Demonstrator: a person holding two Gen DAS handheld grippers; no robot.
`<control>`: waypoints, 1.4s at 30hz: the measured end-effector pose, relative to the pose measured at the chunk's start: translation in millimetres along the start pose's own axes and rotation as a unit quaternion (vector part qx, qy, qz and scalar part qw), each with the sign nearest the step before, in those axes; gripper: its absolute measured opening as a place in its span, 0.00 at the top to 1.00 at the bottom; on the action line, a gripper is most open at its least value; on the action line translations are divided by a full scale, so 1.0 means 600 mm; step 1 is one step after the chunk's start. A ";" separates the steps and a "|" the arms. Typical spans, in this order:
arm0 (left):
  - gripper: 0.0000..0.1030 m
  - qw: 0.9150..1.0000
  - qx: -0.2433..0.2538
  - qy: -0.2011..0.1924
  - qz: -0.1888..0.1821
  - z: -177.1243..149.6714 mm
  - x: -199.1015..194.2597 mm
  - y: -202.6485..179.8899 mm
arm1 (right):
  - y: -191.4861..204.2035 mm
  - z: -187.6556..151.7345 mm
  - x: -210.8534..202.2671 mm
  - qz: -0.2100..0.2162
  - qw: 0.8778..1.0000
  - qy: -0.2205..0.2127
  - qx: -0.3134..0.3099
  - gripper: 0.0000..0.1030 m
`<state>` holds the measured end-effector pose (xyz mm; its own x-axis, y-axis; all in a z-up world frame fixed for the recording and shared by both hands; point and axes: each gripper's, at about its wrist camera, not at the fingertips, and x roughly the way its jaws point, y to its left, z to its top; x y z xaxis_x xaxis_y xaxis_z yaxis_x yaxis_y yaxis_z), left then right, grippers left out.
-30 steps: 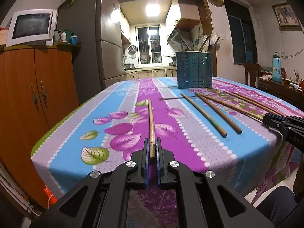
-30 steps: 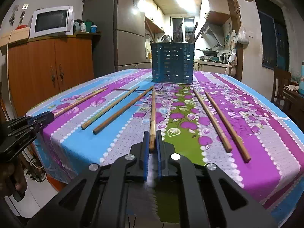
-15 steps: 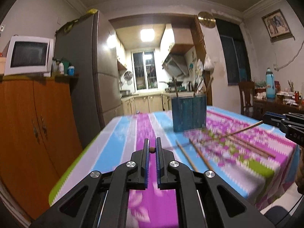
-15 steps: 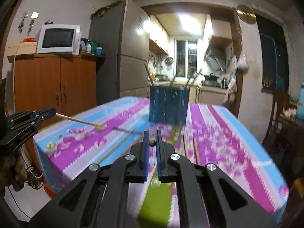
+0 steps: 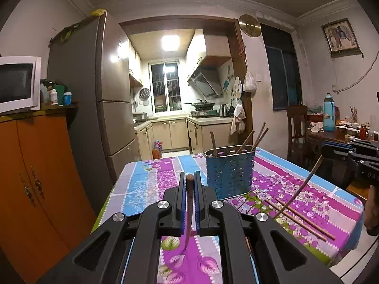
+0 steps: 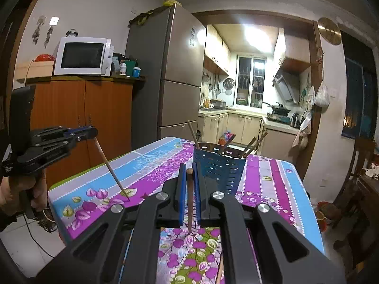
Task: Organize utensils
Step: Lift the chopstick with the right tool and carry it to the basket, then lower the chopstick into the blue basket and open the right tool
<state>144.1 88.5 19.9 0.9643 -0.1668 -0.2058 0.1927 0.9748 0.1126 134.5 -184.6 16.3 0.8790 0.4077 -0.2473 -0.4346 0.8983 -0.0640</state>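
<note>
Presently listed: bench (image 5: 336,203) under a floral cloth striped purple, blue and green; steel fridge (image 6: 175,71), orange cabinet (image 6: 94,108) bearing a white microwave (image 6: 83,55), lit kitchen behind. Blue perforated holder (image 5: 228,172), oval, stands on the cloth with chopsticks upright inside. Two wooden chopsticks (image 5: 300,217) lie beside it. Left tongs (image 5: 188,189) pinch one brown chopstick (image 5: 188,213), tip down; right tongs (image 6: 188,184) pinch another chopstick (image 6: 189,203) likewise.

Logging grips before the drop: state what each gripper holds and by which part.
The left gripper and the right gripper each pinch one chopstick near its thick top end, tip hanging down.
</note>
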 end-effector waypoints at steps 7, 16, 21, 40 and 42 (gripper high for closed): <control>0.93 1.000 -0.004 0.016 -0.011 0.048 0.026 0.005 | -0.030 0.028 0.029 0.013 0.999 0.028 0.020 0.95; 0.93 0.999 -0.007 0.023 -0.031 0.105 0.035 0.000 | -0.052 0.060 0.025 0.011 0.999 0.021 0.026 0.95; 0.93 0.999 -0.018 0.011 -0.035 0.151 0.036 0.007 | -0.064 0.100 0.018 0.009 1.000 0.007 0.020 0.95; 0.93 0.997 -0.039 -0.038 -0.055 0.379 0.149 0.005 | -0.172 0.335 0.066 -0.028 0.998 -0.051 0.006 0.95; 0.93 0.997 -0.034 -0.038 -0.055 0.392 0.172 -0.004 | -0.183 0.345 0.086 -0.030 0.998 -0.050 0.008 0.95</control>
<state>285.6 34.1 226.8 0.9494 -0.2811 -0.1397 0.2873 0.9575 0.0259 267.9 -228.2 210.7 0.9192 0.3661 -0.1449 -0.3776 0.9240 -0.0610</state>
